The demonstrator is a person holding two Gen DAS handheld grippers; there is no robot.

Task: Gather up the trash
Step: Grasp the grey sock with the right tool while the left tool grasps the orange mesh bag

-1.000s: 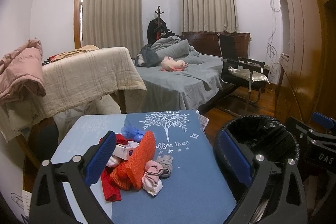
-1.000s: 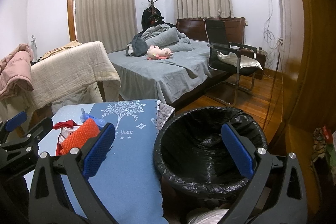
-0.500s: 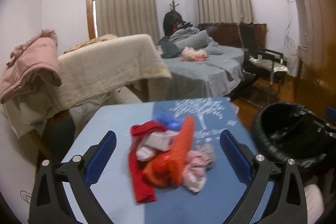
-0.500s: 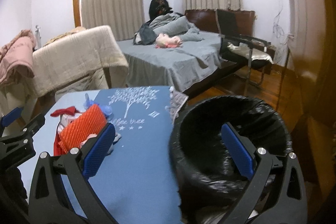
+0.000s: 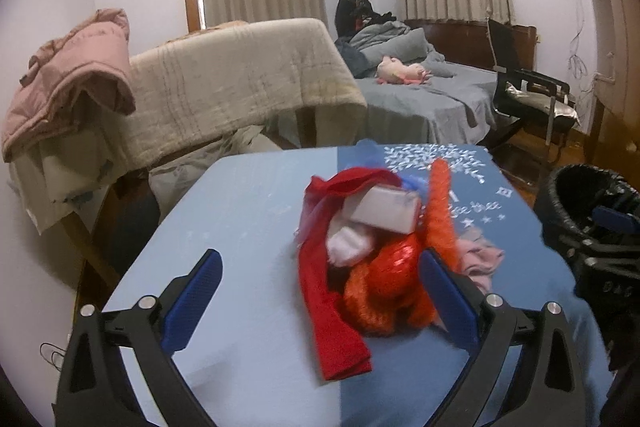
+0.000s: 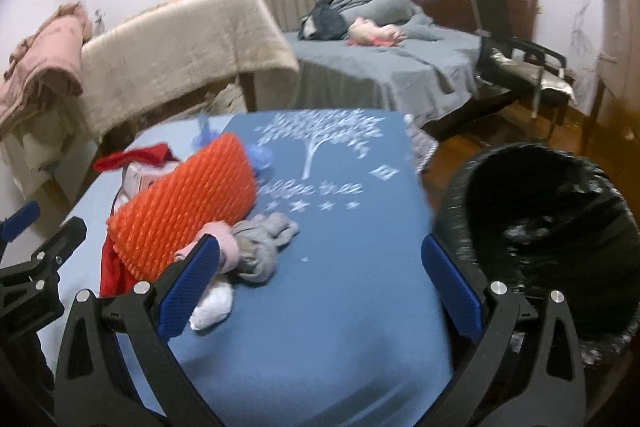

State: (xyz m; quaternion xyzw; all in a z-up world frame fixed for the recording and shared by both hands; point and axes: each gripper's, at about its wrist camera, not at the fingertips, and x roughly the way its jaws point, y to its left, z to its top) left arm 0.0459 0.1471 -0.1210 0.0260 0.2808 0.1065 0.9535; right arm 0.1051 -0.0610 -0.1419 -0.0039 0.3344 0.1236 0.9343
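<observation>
Lying heap: one trash pile mid-worktop, with one red cloth, one white box, one orange mesh, one pink rag and one grey rag.
Bin: one, black-lined, right of the worktop.
Claws: left claw spread around the pile; right claw spread, empty, over bare blue.
Room: bed, chair, two curtained windows.
Unclear: pile's underside blurred.
</observation>
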